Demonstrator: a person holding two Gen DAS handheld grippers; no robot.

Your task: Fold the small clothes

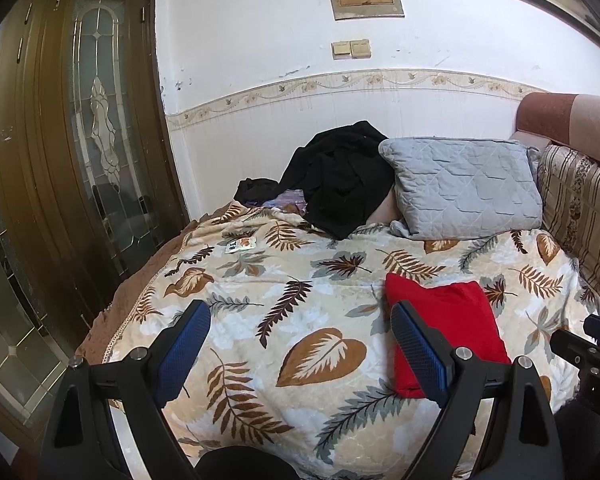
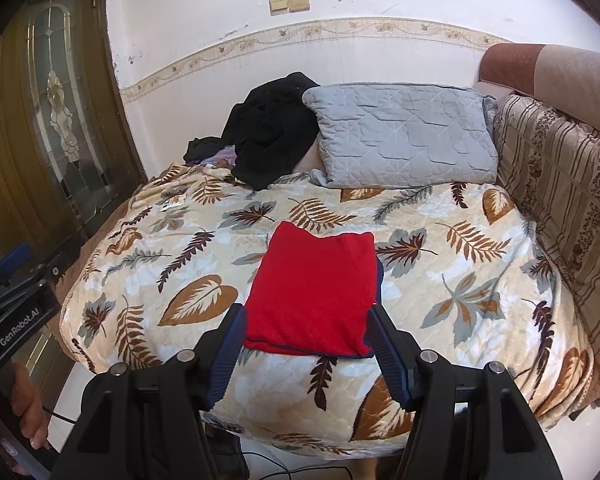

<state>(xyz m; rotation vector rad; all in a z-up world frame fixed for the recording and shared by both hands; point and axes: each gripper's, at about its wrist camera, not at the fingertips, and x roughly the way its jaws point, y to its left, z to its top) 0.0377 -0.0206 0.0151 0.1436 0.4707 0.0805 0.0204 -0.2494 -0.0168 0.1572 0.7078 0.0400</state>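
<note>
A red garment [image 2: 314,292] lies folded into a neat rectangle on the leaf-patterned blanket [image 2: 188,264], with a thin dark blue edge showing at its near and right sides. My right gripper [image 2: 306,312] is open, its jaws held above the near end of the fold, one on each side, holding nothing. My left gripper [image 1: 300,312] is open and empty, above the blanket to the left of the red garment [image 1: 452,320]. The right gripper's body shows at the right edge of the left wrist view [image 1: 592,344].
A black pile of clothes [image 1: 340,176] and a grey quilted pillow [image 1: 464,188] lie at the bed's far end by the wall. A striped cushion [image 2: 560,200] lines the right side. A wooden door with glass [image 1: 80,140] stands left. Cables [image 2: 300,472] lie on the floor.
</note>
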